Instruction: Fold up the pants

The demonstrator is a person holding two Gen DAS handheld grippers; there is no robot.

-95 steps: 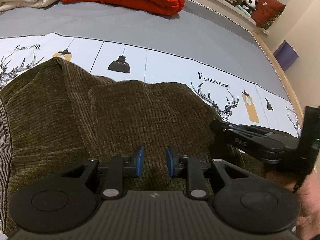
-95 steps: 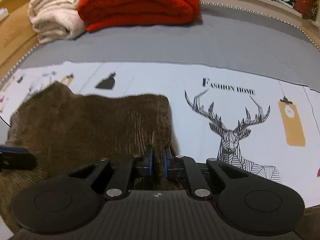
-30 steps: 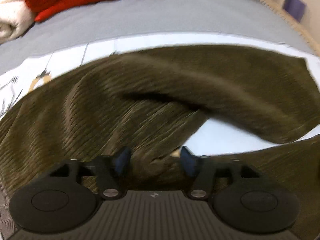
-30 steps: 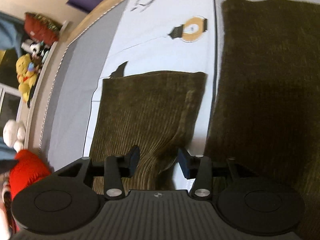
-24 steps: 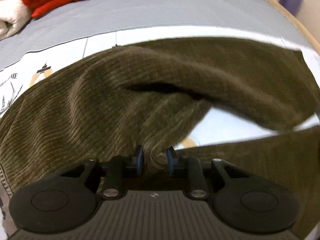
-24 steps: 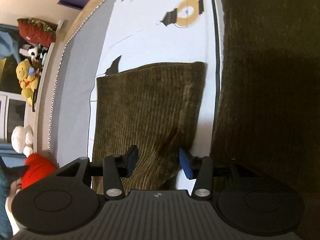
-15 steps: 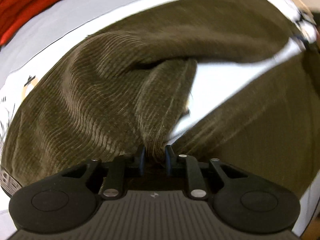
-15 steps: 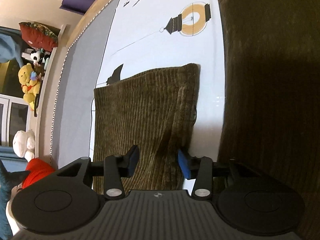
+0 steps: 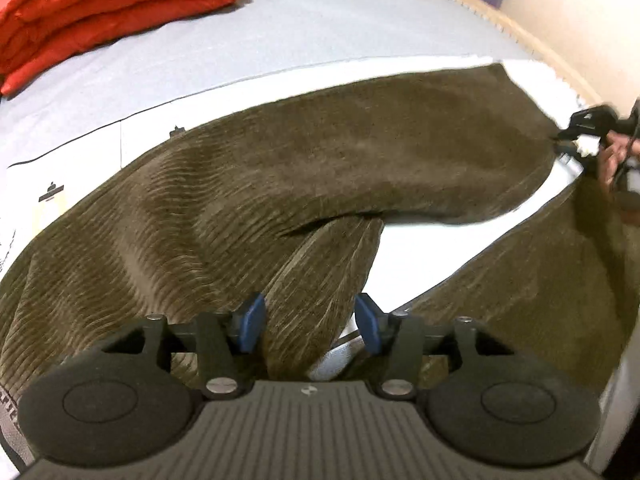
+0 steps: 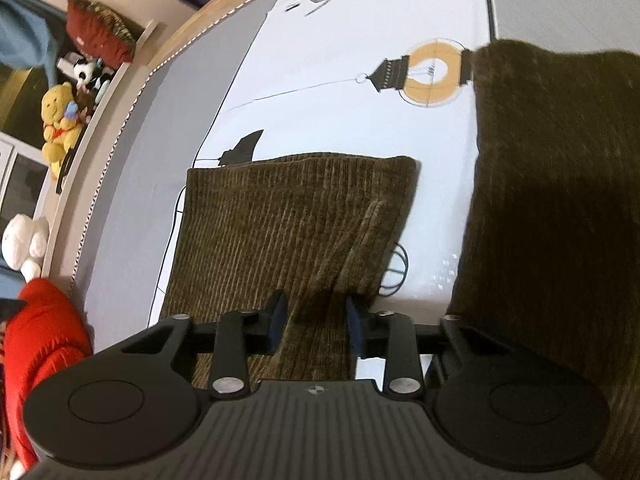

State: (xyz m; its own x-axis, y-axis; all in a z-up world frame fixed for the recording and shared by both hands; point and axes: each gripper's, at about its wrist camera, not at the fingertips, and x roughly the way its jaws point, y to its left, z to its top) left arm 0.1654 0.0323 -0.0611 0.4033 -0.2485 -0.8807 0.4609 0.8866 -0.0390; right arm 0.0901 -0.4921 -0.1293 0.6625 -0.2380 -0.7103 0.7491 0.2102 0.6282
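Brown corduroy pants [image 9: 320, 184] spread on bed [image 9: 320, 28]. Left gripper [image 9: 308, 322] opening, crotch fold loose between fingers. Right gripper [image 10: 316, 322] closing on leg hem, toward 3 o'clock.

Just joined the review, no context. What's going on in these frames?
A person with a gripper in each hand is folding brown corduroy pants spread on a bed. The left gripper is at the crotch, opening, with a fold of fabric between its pads but not pressed. The right gripper is at a leg end, closing on its edge. The legs lie apart; no fold is made yet.
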